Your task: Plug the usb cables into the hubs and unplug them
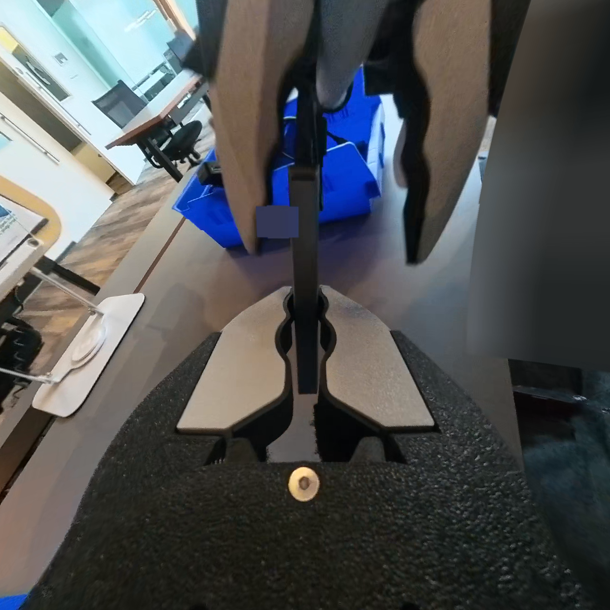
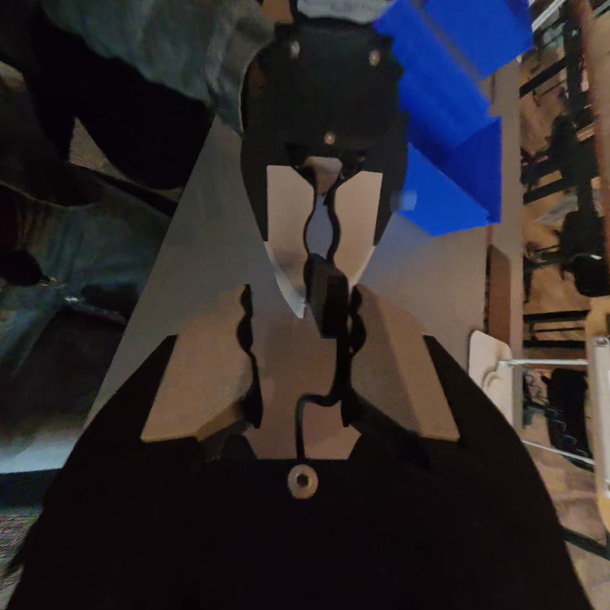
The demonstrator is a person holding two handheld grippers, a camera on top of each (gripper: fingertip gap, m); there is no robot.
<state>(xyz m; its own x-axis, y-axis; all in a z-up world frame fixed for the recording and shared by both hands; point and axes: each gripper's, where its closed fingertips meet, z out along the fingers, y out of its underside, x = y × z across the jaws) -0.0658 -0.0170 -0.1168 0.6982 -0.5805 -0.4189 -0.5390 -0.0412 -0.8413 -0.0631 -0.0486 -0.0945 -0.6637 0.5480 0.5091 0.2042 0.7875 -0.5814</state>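
My left gripper (image 1: 306, 292) is shut on a slim black USB hub (image 1: 305, 264), which sticks out forward over the grey table (image 1: 185, 297). A black cable (image 1: 307, 125) leaves the hub's far end. My right gripper (image 1: 335, 252) faces it from above, open, with one finger on each side of the hub's far end. In the right wrist view my right gripper (image 2: 302, 288) is open. The hub's end (image 2: 326, 307) sits close to its right finger. The cable (image 2: 300, 425) runs between the fingers. The left gripper (image 2: 328, 297) holds the hub opposite.
Blue plastic bins (image 1: 343, 185) stand on the table behind the grippers, and also show in the right wrist view (image 2: 455, 132). A white monitor-stand base (image 1: 89, 353) lies at the table's left edge. A dark panel (image 1: 544, 165) fills the right. A person's clothing (image 2: 132, 49) is close by. Both grippers' tips are close together, under 4 cm apart.
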